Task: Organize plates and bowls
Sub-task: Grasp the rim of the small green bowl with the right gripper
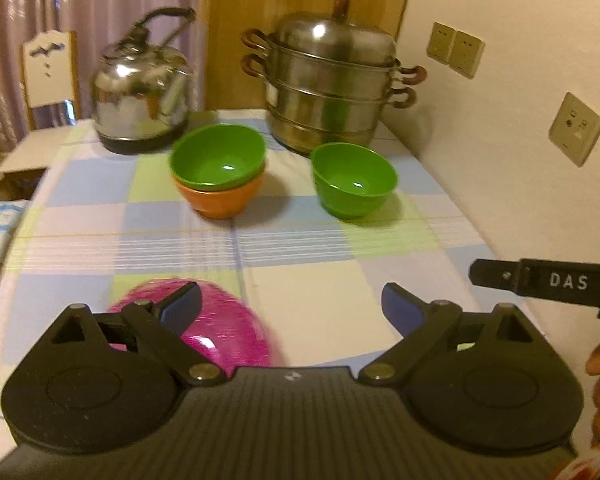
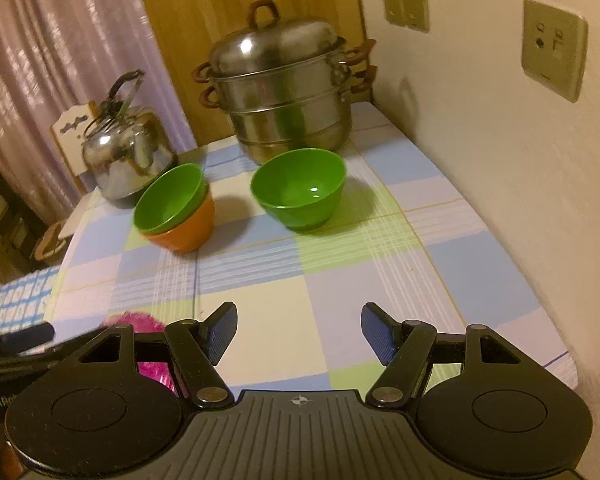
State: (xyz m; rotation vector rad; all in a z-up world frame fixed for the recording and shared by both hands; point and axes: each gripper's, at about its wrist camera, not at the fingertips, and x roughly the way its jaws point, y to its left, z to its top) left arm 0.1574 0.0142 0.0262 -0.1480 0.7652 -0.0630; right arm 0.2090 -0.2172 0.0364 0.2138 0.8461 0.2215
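Note:
A green bowl [image 1: 219, 157] sits nested in an orange bowl [image 1: 224, 200] at the table's middle back; the pair also shows in the right wrist view [image 2: 171, 200]. A second green bowl [image 1: 354, 179] [image 2: 300, 188] stands alone to the right. A magenta bowl [image 1: 228, 324] [image 2: 152, 364] lies near the front left, blurred, partly behind the left finger. My left gripper [image 1: 292, 304] is open and empty just right of the magenta bowl. My right gripper [image 2: 298, 330] is open and empty above the tablecloth.
A steel kettle [image 1: 142, 88] and a stacked steel steamer pot [image 1: 328, 80] stand at the back of the checked tablecloth [image 1: 300, 248]. A wall with sockets [image 2: 552, 48] runs along the right. A chair [image 1: 50, 72] stands beyond the table's left.

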